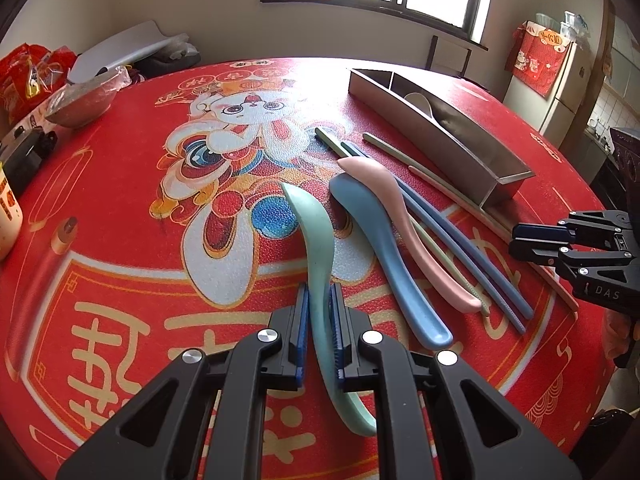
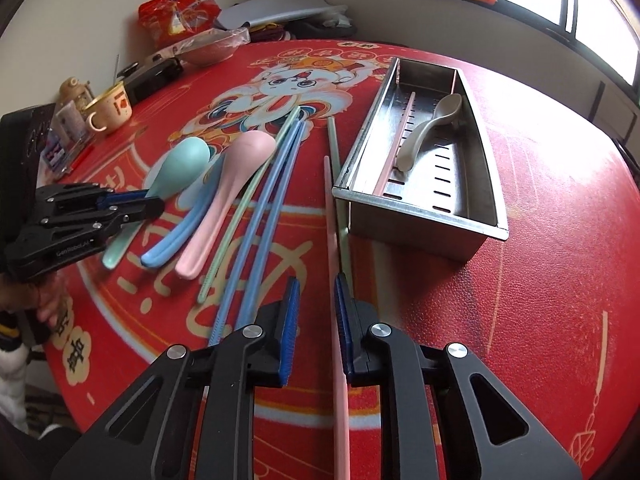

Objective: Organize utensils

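Observation:
My left gripper (image 1: 319, 292) is shut on the handle of a teal spoon (image 1: 316, 240), which lies on the red tablecloth; the same gripper (image 2: 154, 204) and teal spoon (image 2: 180, 164) show in the right wrist view. My right gripper (image 2: 316, 284) has a narrow gap between its jaws. A pink chopstick (image 2: 331, 232) on the table runs through that gap beside the right pad, and the left pad is clear of it. A steel utensil tray (image 2: 420, 208) holds a grey spoon (image 2: 428, 128) and a second pink chopstick (image 2: 394, 148).
A blue spoon (image 2: 188, 220), a pink spoon (image 2: 228, 192), two blue chopsticks (image 2: 268, 208) and green chopsticks (image 2: 240, 216) lie between the grippers. A cup (image 2: 110, 110), a covered bowl (image 2: 208, 50) and snack bags (image 2: 172, 16) crowd the table's far left edge.

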Action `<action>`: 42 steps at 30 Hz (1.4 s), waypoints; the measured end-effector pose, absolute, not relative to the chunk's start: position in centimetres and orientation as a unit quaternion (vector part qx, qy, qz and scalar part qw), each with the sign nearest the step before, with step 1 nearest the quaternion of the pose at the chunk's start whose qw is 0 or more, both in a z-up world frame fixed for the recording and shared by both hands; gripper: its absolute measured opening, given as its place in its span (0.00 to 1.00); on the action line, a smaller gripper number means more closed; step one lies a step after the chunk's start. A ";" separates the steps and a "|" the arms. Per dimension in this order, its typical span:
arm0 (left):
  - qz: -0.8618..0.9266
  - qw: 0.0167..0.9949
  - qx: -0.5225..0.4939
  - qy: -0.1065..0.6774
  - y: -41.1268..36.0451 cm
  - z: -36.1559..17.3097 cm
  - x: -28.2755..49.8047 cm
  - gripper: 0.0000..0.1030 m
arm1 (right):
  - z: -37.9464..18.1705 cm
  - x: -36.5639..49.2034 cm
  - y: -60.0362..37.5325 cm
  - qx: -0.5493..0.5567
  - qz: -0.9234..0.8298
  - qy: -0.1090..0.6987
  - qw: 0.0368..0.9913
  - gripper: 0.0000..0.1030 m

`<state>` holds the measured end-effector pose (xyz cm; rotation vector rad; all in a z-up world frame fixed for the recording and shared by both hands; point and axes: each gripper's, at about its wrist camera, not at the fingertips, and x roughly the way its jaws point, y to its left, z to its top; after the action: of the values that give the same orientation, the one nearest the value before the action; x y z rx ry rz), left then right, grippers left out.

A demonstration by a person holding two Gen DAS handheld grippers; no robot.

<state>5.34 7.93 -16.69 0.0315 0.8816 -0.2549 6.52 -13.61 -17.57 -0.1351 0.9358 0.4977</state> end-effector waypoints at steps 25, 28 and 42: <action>-0.130 0.895 0.003 0.426 8.2 -16.7 5.4 0.12 | -17.9 4.7 -12.9 -0.114 0.234 0.448 0.855 0.07; -0.130 0.895 0.003 0.426 8.2 -16.7 5.4 0.12 | -17.9 4.7 -13.1 -0.106 0.233 0.448 0.857 0.07; -0.122 0.901 0.008 0.416 8.1 -16.4 5.0 0.07 | -18.1 4.9 -13.8 -0.057 0.241 0.446 0.860 0.06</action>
<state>4.98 8.09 -16.43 0.0175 0.8596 -0.2519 4.87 -13.76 -18.15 -0.1200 0.9372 0.5054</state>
